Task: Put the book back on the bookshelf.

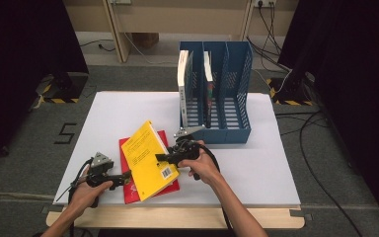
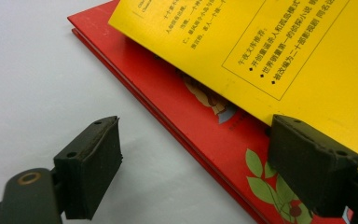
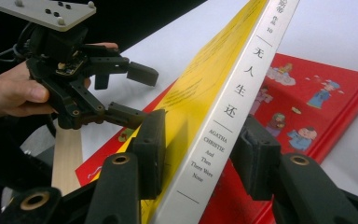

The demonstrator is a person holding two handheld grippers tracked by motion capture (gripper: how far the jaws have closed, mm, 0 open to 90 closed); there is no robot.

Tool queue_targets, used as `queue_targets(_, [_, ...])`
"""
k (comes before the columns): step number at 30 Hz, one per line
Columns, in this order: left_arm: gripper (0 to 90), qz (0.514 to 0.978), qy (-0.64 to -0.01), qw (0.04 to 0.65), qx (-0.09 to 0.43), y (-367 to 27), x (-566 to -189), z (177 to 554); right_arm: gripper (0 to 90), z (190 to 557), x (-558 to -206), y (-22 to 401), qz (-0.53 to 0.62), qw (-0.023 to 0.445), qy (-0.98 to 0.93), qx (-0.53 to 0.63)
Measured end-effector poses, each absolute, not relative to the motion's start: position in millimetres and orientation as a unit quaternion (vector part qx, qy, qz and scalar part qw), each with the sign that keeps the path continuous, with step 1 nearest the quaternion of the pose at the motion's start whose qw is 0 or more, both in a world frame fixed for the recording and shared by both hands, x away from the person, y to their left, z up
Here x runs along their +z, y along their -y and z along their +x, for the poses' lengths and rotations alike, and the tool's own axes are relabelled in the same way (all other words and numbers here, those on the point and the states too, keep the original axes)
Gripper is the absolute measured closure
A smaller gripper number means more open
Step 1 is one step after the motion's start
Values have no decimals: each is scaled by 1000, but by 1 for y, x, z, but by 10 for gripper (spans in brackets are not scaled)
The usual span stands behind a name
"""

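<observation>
Two books (image 1: 148,160) on white tabletop (image 1: 256,168), grey carpet (image 1: 24,158).

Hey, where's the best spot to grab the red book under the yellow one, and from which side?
Probably the red book's far right corner, coming in from the rack side. It lies flat on the table, and the tilted yellow book covers its middle, so only that corner and the near left edge stay bare. A tool would have to slip under the thin cover.

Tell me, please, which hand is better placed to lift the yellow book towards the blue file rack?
Probably the right. The right claw already grips the yellow book across its spine, tilting it up off the red book. The left claw is open at the red book's edge, holding nothing.
</observation>
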State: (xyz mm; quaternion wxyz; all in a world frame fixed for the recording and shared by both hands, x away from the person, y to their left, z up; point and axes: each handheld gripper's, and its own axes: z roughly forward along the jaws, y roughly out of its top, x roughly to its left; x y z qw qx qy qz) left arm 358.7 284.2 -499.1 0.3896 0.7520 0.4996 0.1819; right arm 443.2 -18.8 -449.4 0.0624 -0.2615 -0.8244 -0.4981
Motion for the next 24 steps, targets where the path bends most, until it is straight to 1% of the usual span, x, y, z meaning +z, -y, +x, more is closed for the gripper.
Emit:
queue_targets(2, [166,752,-499,390,181,-284,-499,359,558,448,-446,17,-251,79,827,-497])
queue_targets(3, [165,752,-500,390,181,-285,-499,359,548,451,-444,16,-240,98,830,-494])
queue_targets(6, [161,752,-500,391,178,-285,-499,359,525,457,-438,12,-219,115,837,-488])
queue_targets(10, [161,754,-498,389,179,-286,-499,359,524,462,-435,9,-210,123,842,-481])
queue_targets(16, [154,751,-501,390,182,-286,-499,359,519,469,-440,11,-216,132,845,-472])
queue_targets(20, [157,751,-501,389,183,-286,-499,359,497,470,-445,4,-221,129,851,-458])
queue_targets(24, [157,750,-501,391,182,-287,-499,360,521,470,-447,2,-228,123,856,-447])
